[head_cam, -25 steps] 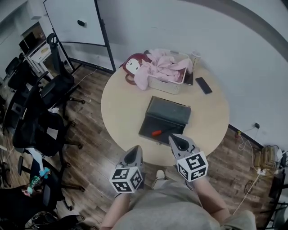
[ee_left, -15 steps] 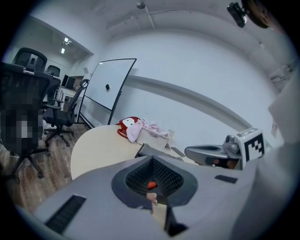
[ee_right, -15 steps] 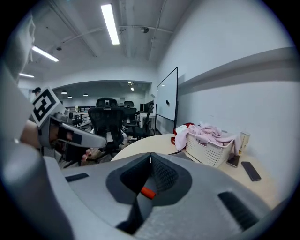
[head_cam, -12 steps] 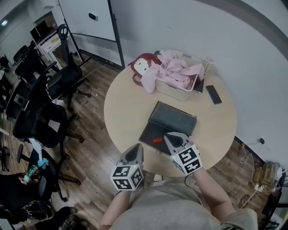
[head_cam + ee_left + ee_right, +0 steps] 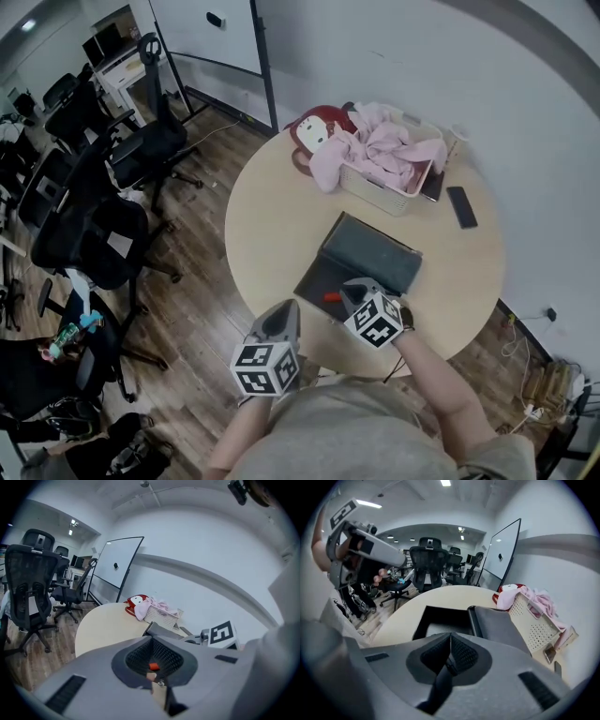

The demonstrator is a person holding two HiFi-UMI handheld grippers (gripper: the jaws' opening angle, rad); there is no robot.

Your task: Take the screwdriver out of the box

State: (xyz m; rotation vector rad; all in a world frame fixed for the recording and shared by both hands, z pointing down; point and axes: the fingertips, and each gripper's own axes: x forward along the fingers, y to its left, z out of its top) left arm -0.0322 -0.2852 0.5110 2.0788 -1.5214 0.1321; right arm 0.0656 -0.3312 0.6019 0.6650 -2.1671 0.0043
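Standing by the round beige table [image 5: 272, 225], I see the left gripper [image 5: 279, 317] at the table's edge, in front of the dark grey box [image 5: 319, 274] and a little to its left. Its jaws are pressed together and carry nothing. The box lies open, with its lid [image 5: 373, 255] thrown back. Inside, close to the front wall, lies the screwdriver [image 5: 329, 297], of which only the orange handle shows. Just right of that handle the right gripper [image 5: 355, 290] points down into the box, its jaws also pressed together and empty.

I think the danger is here: with such tight jaws the gripper can only push the handle, so the screwdriver may roll away or wedge against the wall. Nothing holds the box, so a knock on its rim may slide it.

Behind the box stand a white perforated basket [image 5: 380, 194] full of pink cloth [image 5: 384, 150] and, further right, a black phone [image 5: 461, 206]. No brand or word is readable. Only the black-and-white square patterns on each gripper's cube [image 5: 265, 367] can be made out.
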